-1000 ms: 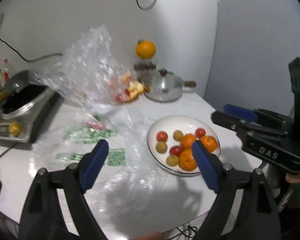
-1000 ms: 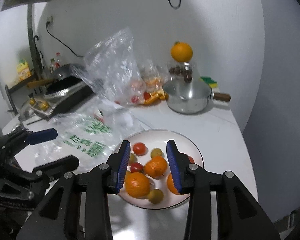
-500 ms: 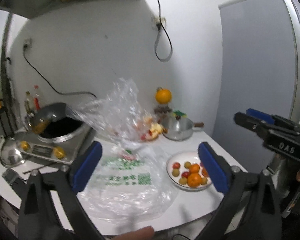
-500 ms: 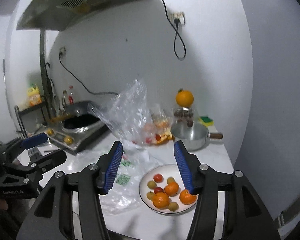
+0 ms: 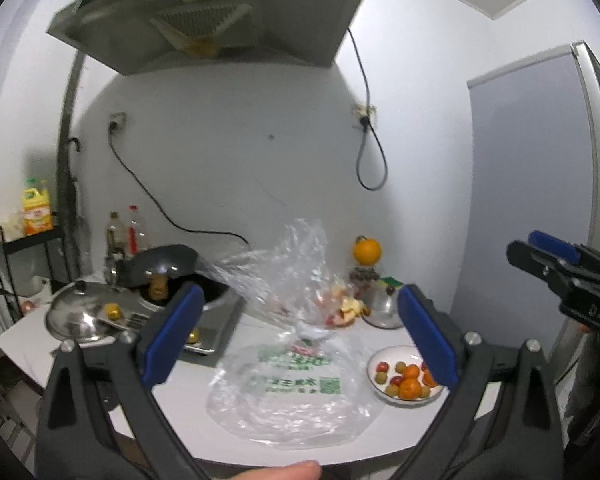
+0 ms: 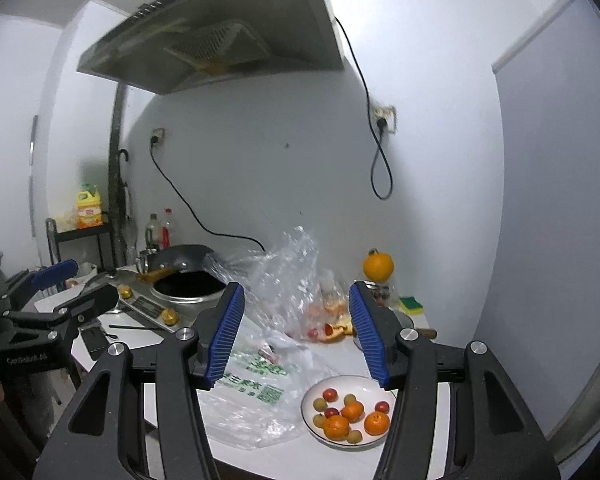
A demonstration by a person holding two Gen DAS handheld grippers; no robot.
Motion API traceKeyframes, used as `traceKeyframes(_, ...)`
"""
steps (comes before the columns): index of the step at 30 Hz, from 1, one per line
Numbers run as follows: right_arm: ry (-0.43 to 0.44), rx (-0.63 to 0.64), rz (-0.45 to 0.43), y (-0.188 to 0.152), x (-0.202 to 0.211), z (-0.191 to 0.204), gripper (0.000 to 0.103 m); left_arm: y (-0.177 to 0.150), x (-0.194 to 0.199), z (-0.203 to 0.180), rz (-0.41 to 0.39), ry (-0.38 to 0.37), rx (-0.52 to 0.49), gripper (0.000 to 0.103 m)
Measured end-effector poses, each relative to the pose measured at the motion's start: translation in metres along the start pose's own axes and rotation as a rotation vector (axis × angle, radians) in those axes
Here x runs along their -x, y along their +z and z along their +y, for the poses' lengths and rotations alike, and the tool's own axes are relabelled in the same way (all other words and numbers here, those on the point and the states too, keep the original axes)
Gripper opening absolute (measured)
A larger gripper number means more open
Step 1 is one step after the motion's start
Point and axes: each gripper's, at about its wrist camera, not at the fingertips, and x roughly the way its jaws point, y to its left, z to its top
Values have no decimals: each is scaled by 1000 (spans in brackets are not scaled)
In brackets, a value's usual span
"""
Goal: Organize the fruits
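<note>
Range hood (image 5: 220, 12): hangs from the wall above the cooking end of the counter.
Counter (image 6: 288, 454): white top along the wall, carrying everything below.
Stove (image 5: 210, 322): sits at the left of the counter with a dark wok (image 6: 188, 266) on it.
Flat plastic bag (image 5: 288, 392): lies with green print facing up, between the stove and the plate.
Crumpled plastic bag (image 6: 288, 276): stands behind the flat one, with peels beside it.
Plate (image 6: 362, 382): white, at the near right of the counter; oranges (image 6: 336, 427) and small red and green fruits lie on it.
Left gripper (image 5: 296, 336): held above the counter, blue pads spread wide, nothing between them.
Right gripper (image 6: 296, 336): held above the counter, its jaws have just been opening, nothing pinched.
Single orange (image 6: 378, 266): perches on a jar by the wall, behind a steel pot (image 5: 382, 310).
</note>
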Motion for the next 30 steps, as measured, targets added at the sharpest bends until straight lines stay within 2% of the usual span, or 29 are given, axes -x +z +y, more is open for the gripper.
traceKeyframes(2,13,9,-12,3,8,8,71,3,11,7,-17,24,4,99)
traceKeyframes(10,61,37,-22,7,13,29,71,8,36,35,-42,94,27,99)
traceKeyframes(18,83,65,-12,6,12,43,71,4,34,44,-36,108,32,99)
traceKeyframes(30,78,63,1,4,8,42,71,4,34,46,-35,116,38,99)
